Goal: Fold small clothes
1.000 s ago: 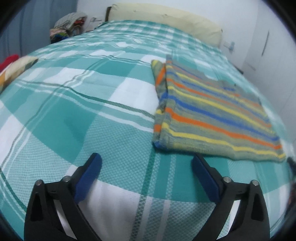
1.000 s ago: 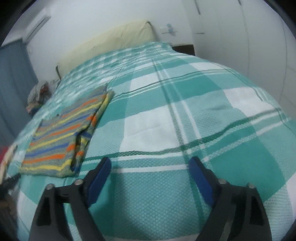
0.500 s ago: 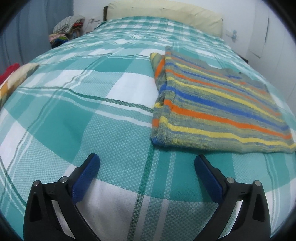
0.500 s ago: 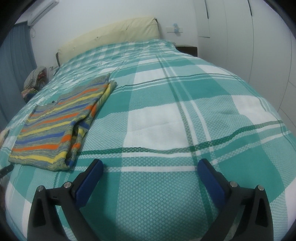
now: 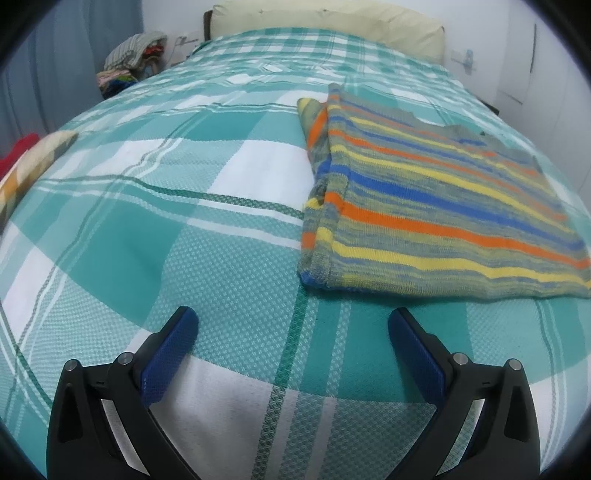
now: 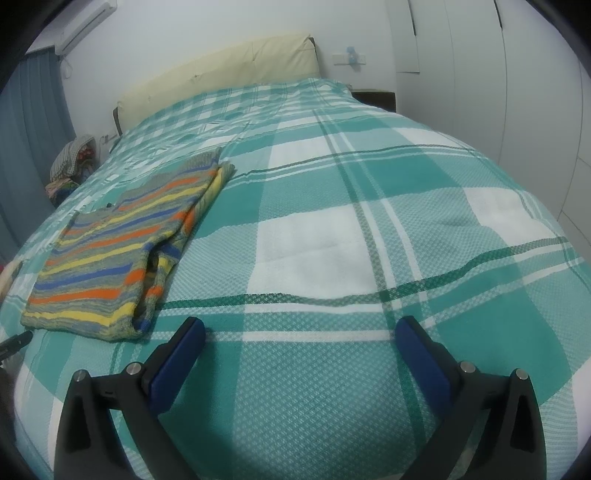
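A striped knit garment (image 5: 436, 206) in orange, yellow, blue and grey lies folded flat on the green and white checked bedspread (image 5: 155, 236). In the left wrist view it sits ahead and to the right of my left gripper (image 5: 293, 325), which is open, empty and just above the bedspread. In the right wrist view the garment (image 6: 122, 240) lies ahead and to the left of my right gripper (image 6: 301, 332), which is open and empty over the bedspread (image 6: 369, 229).
A cream headboard (image 5: 325, 22) stands at the far end of the bed. A pile of clothes (image 5: 129, 62) sits beside the bed at the far left. More cloth (image 5: 26, 166) lies at the left edge. White wardrobe doors (image 6: 517, 81) stand to the right.
Both grippers have drawn closer to the bedspread and levelled out. The garment has not moved. Both grippers stay open.
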`<act>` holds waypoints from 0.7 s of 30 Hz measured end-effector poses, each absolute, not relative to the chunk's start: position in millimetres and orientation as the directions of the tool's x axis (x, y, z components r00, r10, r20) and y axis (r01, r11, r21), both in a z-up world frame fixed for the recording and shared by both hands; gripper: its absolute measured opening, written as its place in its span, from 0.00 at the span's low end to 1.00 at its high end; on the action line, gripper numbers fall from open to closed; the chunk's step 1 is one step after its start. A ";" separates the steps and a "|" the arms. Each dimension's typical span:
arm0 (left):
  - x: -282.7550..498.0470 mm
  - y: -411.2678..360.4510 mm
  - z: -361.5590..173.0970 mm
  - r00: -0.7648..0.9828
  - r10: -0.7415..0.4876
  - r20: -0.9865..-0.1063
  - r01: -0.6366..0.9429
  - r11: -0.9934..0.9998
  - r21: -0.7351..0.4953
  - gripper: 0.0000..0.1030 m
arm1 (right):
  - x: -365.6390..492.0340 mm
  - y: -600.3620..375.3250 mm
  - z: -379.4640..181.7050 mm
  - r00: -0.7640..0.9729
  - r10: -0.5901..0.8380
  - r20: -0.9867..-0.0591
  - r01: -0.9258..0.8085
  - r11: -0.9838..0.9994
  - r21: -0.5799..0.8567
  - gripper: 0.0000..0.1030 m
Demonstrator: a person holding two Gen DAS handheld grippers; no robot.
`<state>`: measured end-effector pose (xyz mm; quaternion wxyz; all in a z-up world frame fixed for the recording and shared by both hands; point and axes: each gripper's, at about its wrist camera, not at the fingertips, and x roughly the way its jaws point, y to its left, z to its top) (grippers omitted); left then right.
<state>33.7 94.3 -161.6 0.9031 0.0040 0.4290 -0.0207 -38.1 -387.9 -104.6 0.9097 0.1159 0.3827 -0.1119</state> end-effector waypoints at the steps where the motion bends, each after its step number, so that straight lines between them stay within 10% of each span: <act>1: 33.6 94.7 -161.5 0.630 -0.036 -0.775 0.041 0.999 -0.013 1.00 | -37.6 -387.7 -104.8 0.680 -0.117 -0.724 0.293 0.948 0.122 0.99; 21: 35.3 89.7 -161.5 0.619 0.010 -0.785 0.030 0.999 0.036 1.00 | -28.1 -371.2 -112.2 0.595 -0.223 -0.772 0.304 0.952 -0.040 1.00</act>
